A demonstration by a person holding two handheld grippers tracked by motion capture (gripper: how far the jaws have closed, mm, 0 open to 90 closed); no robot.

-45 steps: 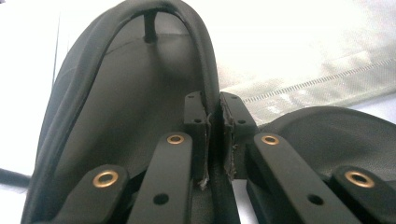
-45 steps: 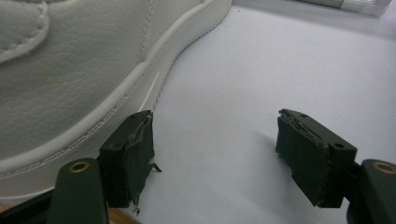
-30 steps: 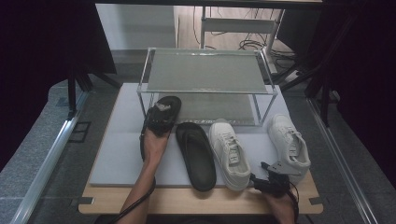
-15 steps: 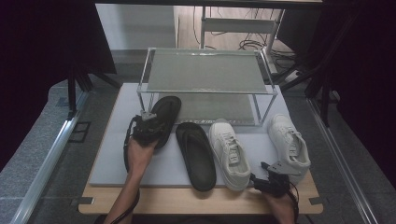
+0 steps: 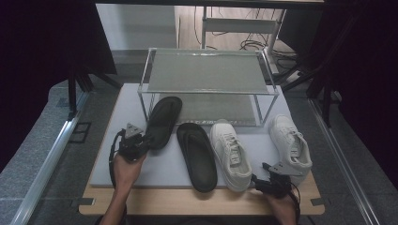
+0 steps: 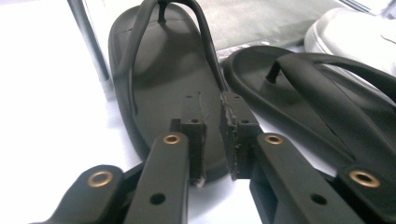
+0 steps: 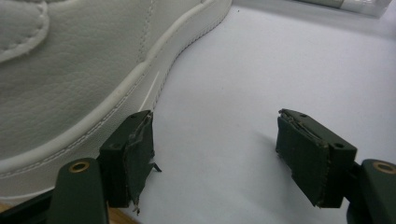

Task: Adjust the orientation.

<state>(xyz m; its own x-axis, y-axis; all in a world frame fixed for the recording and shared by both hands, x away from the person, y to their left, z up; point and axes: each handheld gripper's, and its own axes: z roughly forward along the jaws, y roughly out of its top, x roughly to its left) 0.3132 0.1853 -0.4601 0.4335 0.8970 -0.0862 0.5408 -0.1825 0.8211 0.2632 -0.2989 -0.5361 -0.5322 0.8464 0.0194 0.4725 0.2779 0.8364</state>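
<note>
A black flip-flop (image 5: 163,121) (image 6: 159,79) lies flat on the white mat, its toe at the lower shelf of the rack (image 5: 206,70). My left gripper (image 5: 146,140) (image 6: 212,126) is at its heel. The jaws have just been closing and stand a narrow slit apart over the sole, with nothing between them. The second black flip-flop (image 5: 197,154) (image 6: 303,107) lies just to the right. Two white sneakers (image 5: 230,154) (image 5: 291,145) follow. My right gripper (image 5: 257,182) (image 7: 215,154) rests open on the mat, its left pad beside a sneaker's sole (image 7: 70,70).
The two-shelf metal rack stands at the back of the mat (image 5: 141,173), which lies on a wooden board (image 5: 187,201). Grey floor and metal rails run along both sides. Cables and a table frame are behind the rack.
My left hand has drawn left and back toward the person. The flip-flop it held raised now lies flat on the mat. The right gripper has not moved.
</note>
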